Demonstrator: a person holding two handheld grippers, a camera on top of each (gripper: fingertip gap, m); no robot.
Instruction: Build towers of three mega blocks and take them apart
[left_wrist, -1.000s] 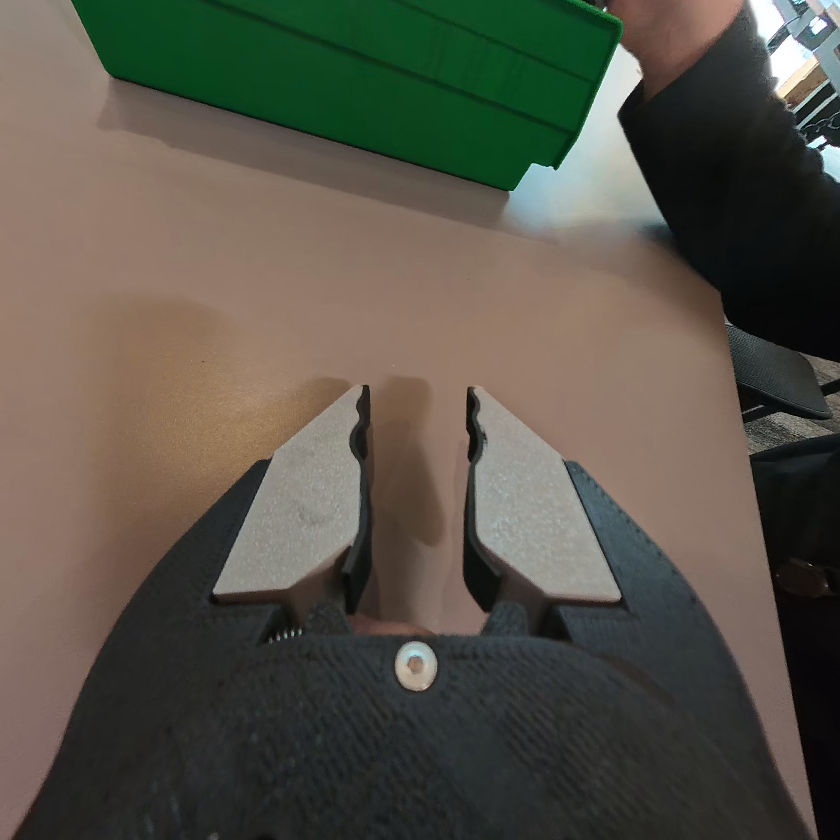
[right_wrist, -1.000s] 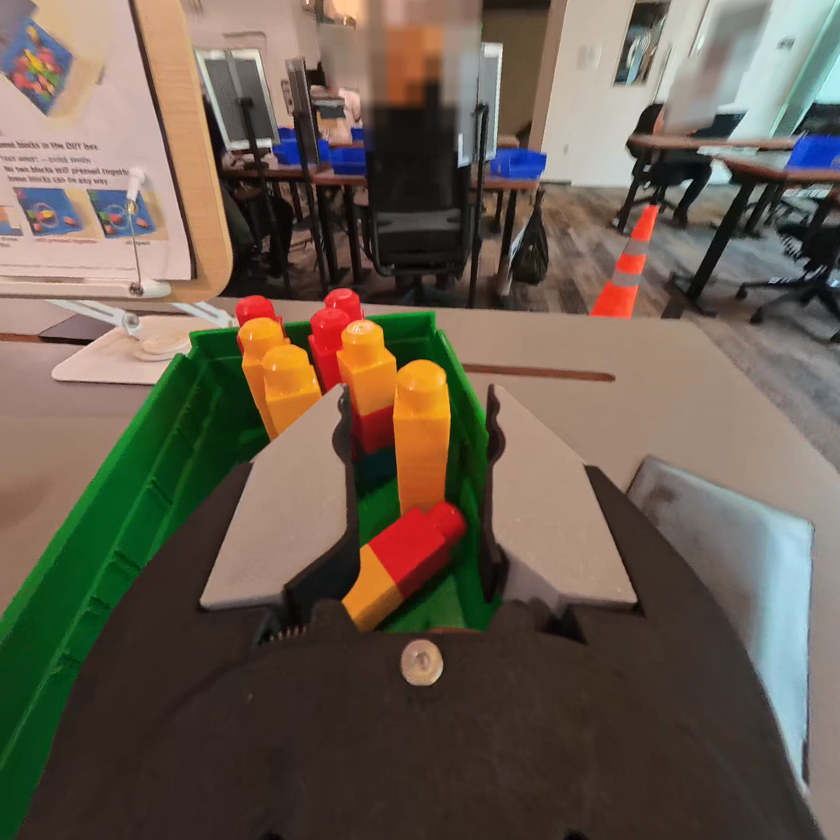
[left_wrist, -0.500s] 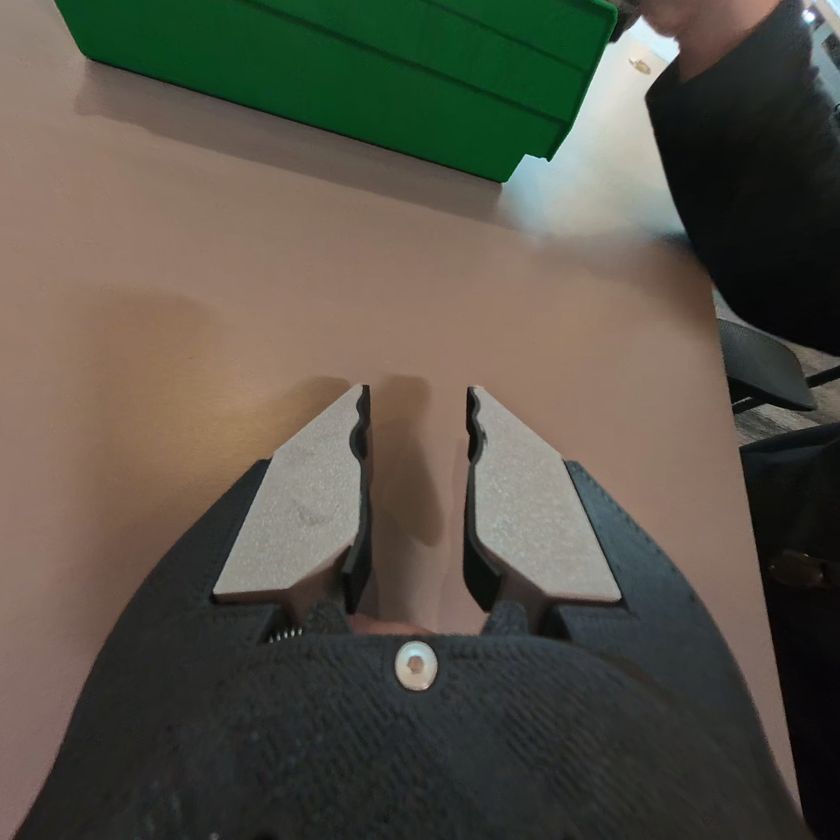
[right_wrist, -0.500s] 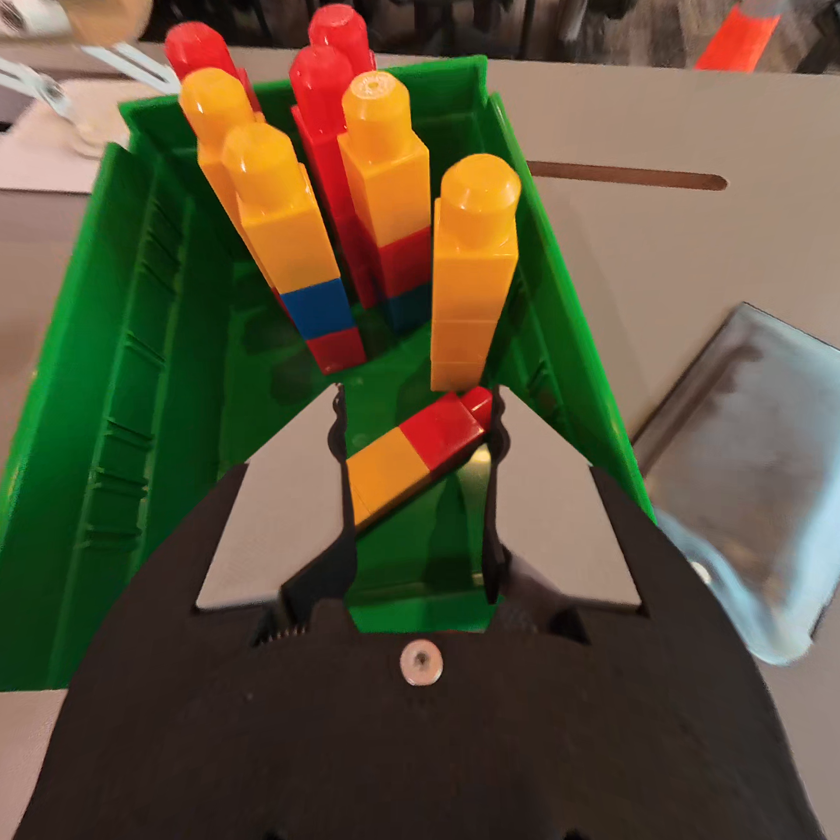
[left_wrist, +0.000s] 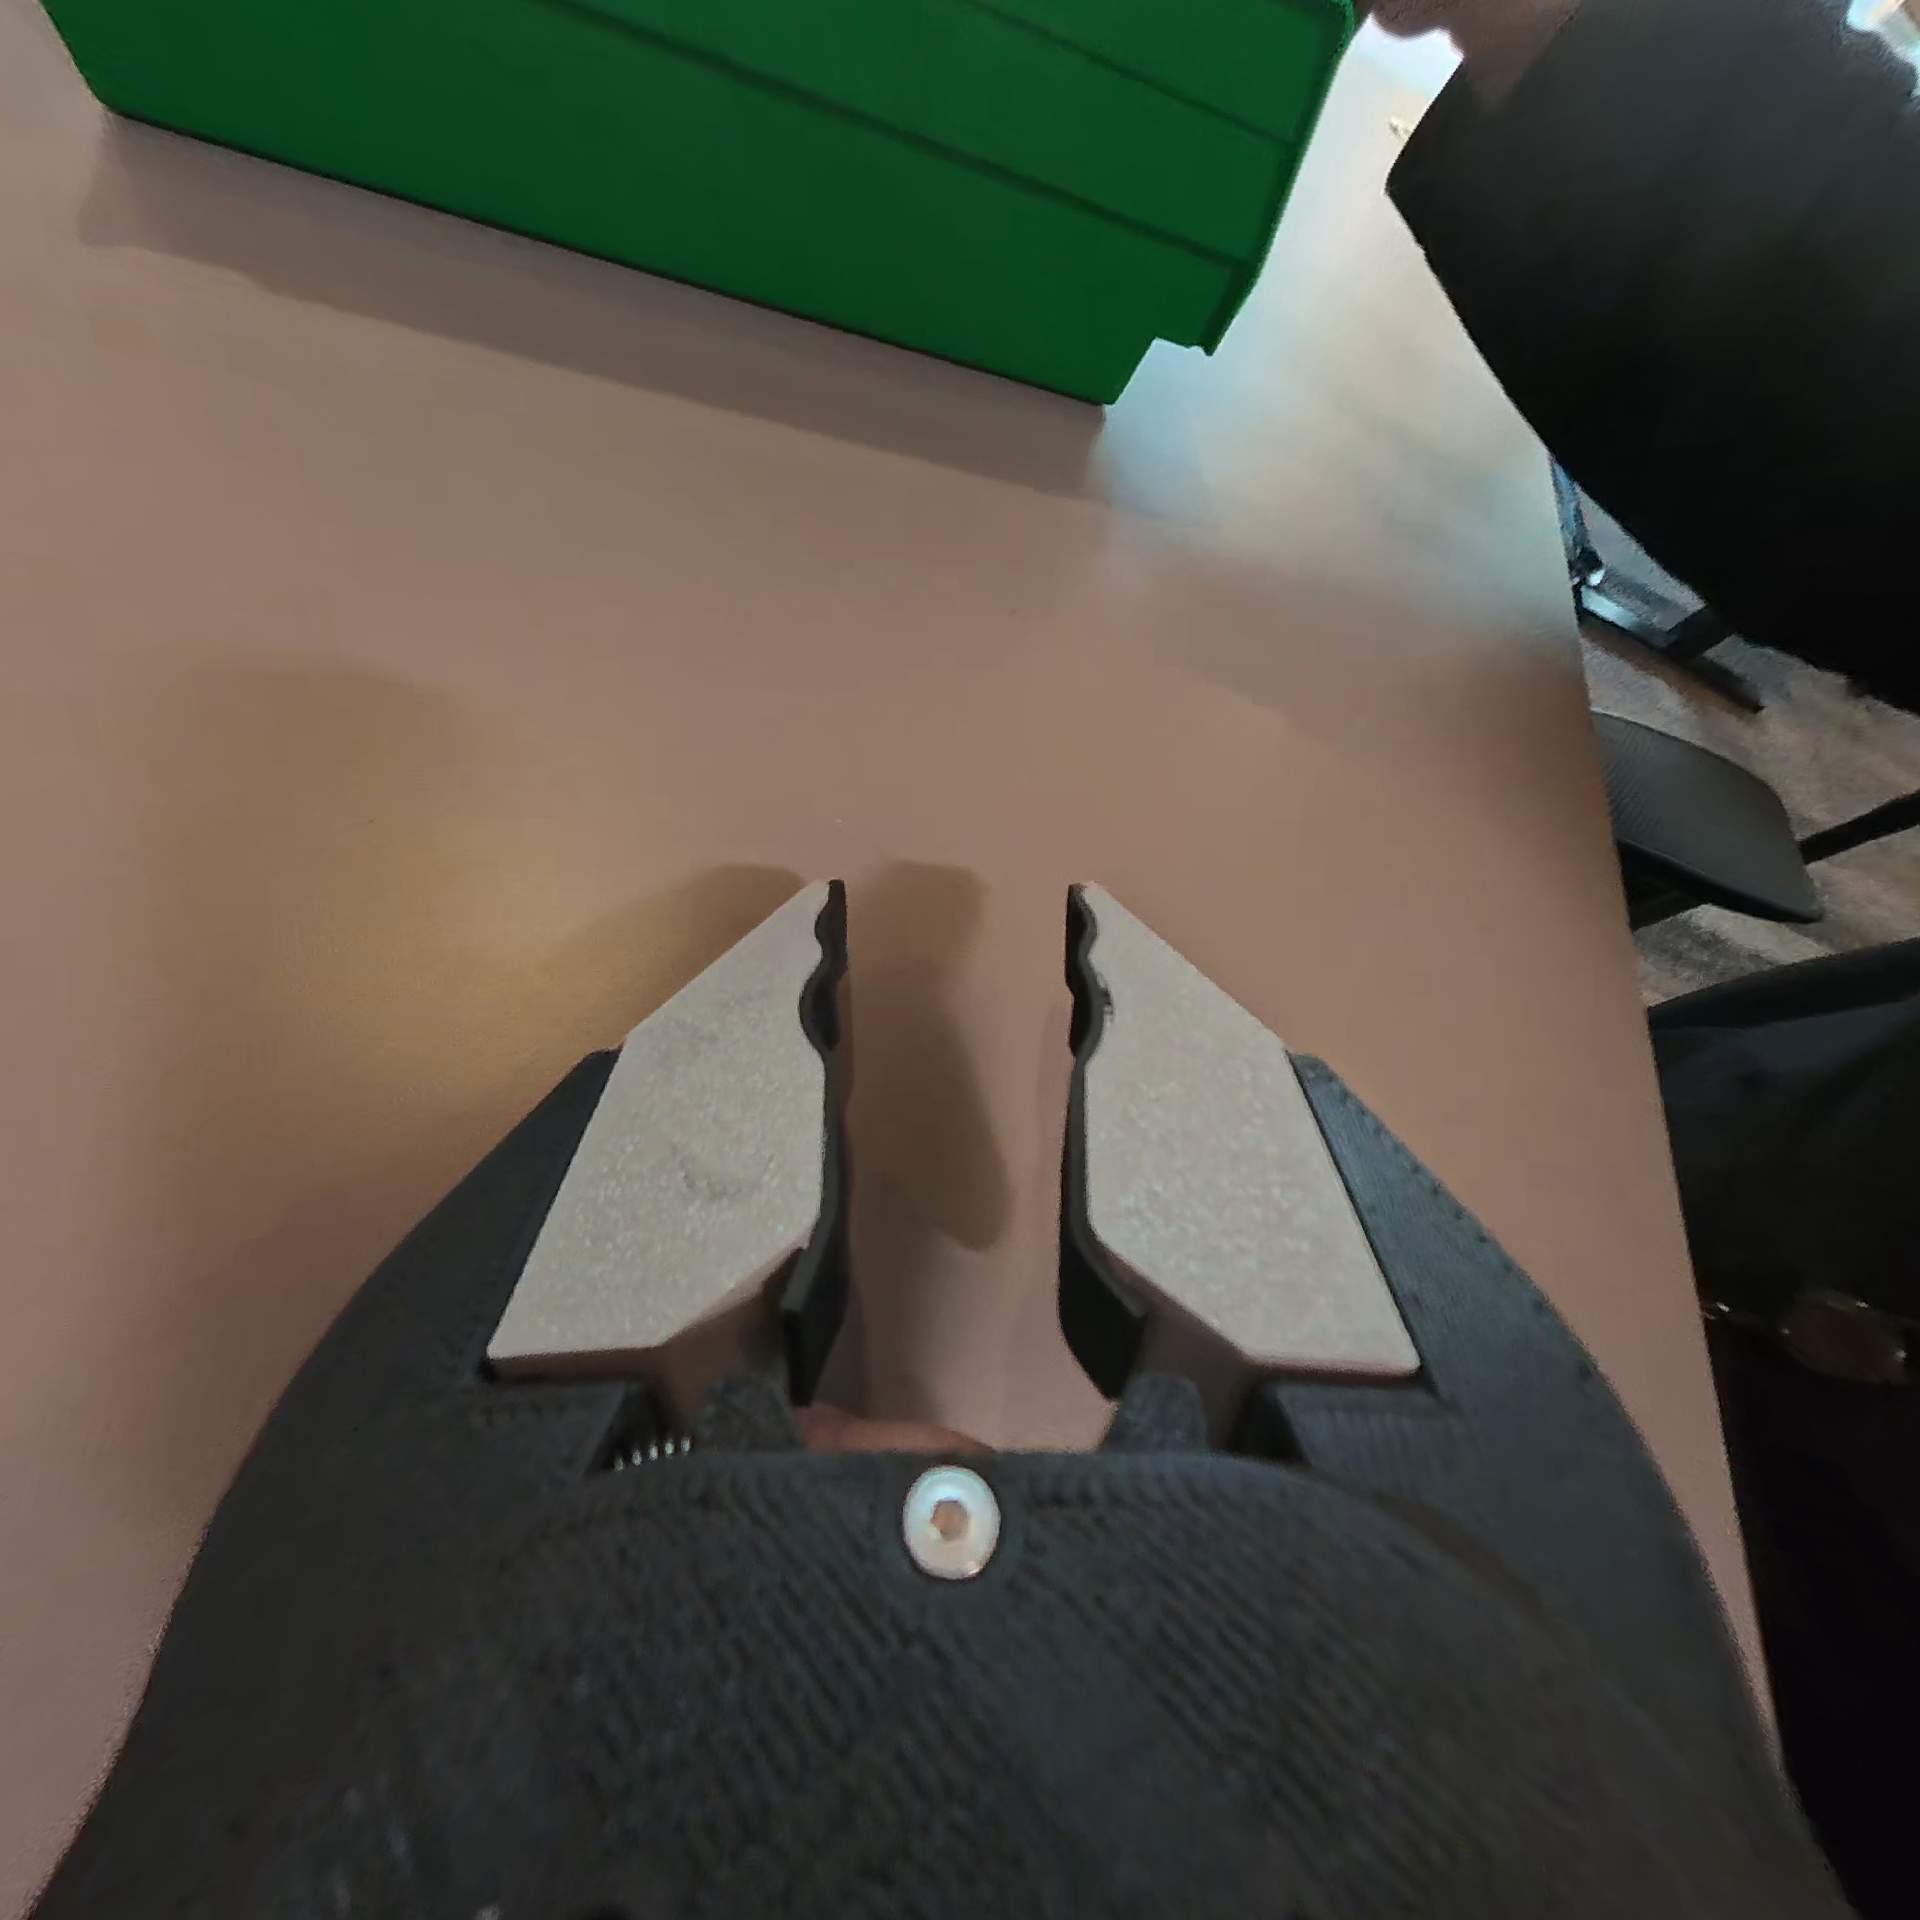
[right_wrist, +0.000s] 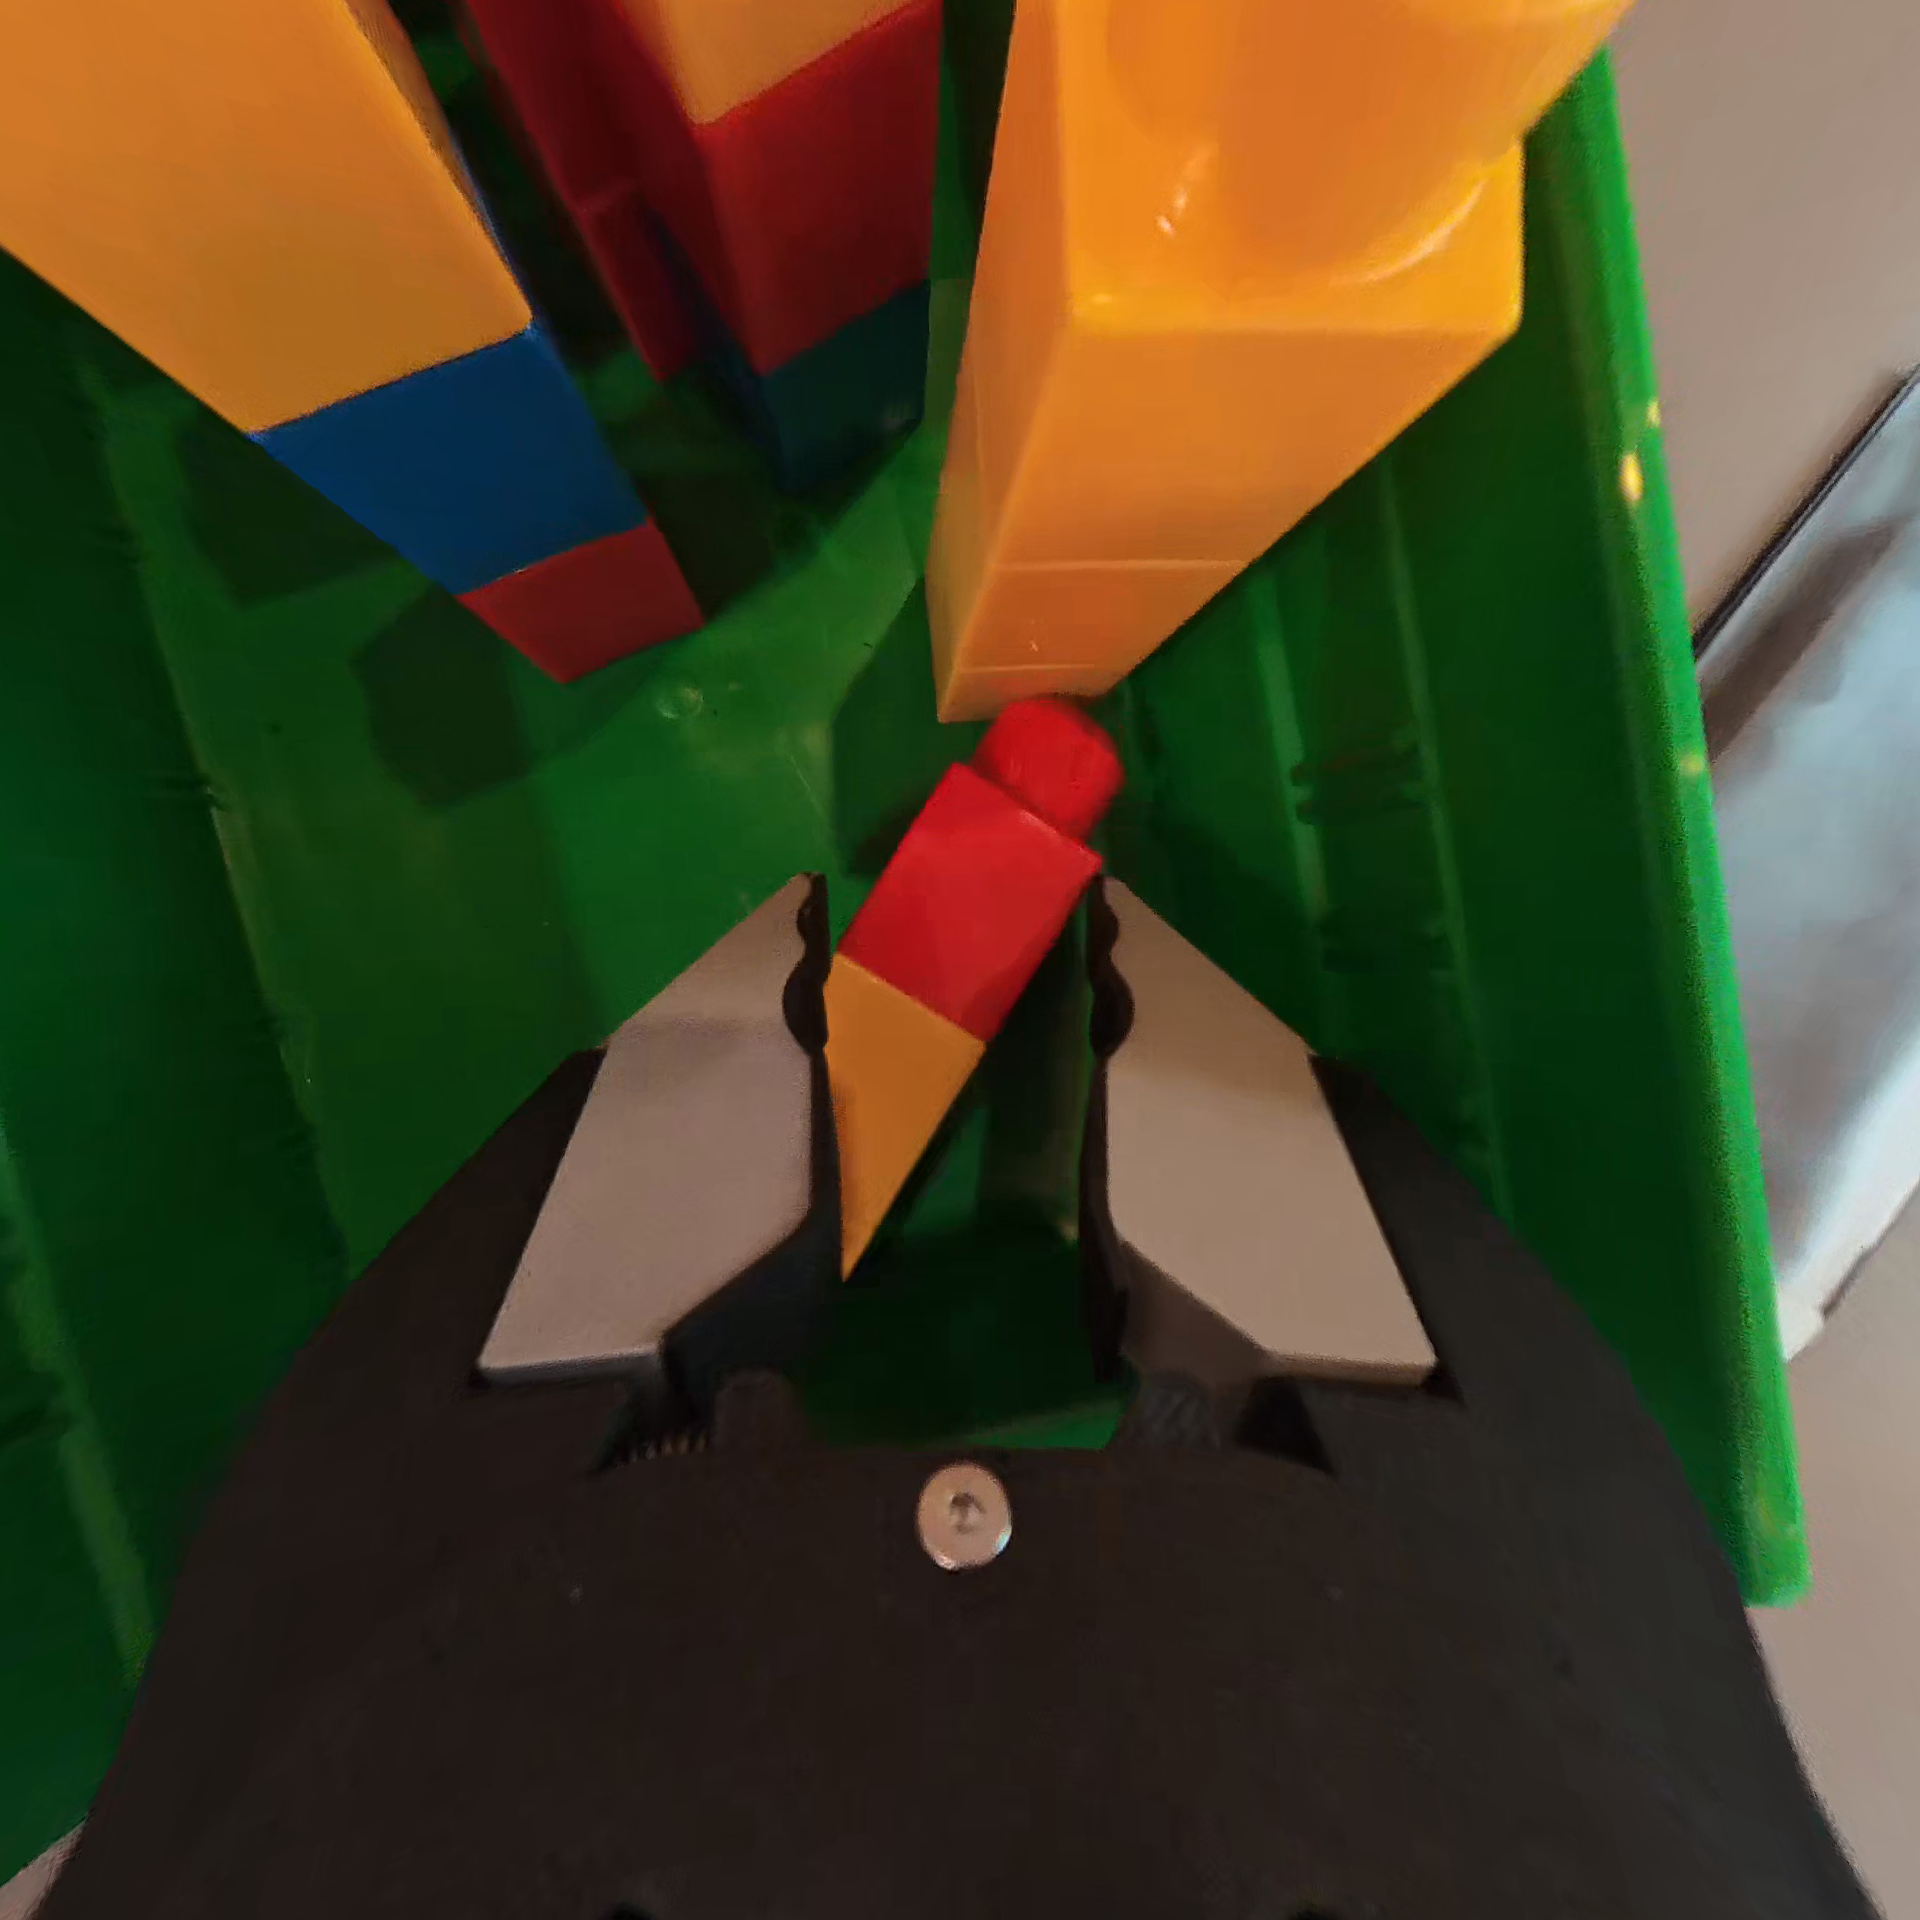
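In the right wrist view my right gripper is down inside the green bin. Its jaws are open and stand on either side of a lying red-and-yellow two-block piece. The yellow end lies against the left finger and the red corner meets the right fingertip. The piece's red stud touches the foot of an all-yellow tower. A yellow-blue-red tower and a yellow-red-blue tower stand behind. My left gripper is open and empty over the bare table, short of the bin.
A person's dark sleeve reaches to the bin's right end. The table's right edge and a black chair lie to the right. A shiny grey sheet lies on the table just outside the bin's right wall. My hands' fingertips stand some 35 centimetres from each other.
My right gripper has dropped into the bin and tilted down onto the lying piece, and its jaws have narrowed around it. My left gripper has stayed open and drifted slightly.
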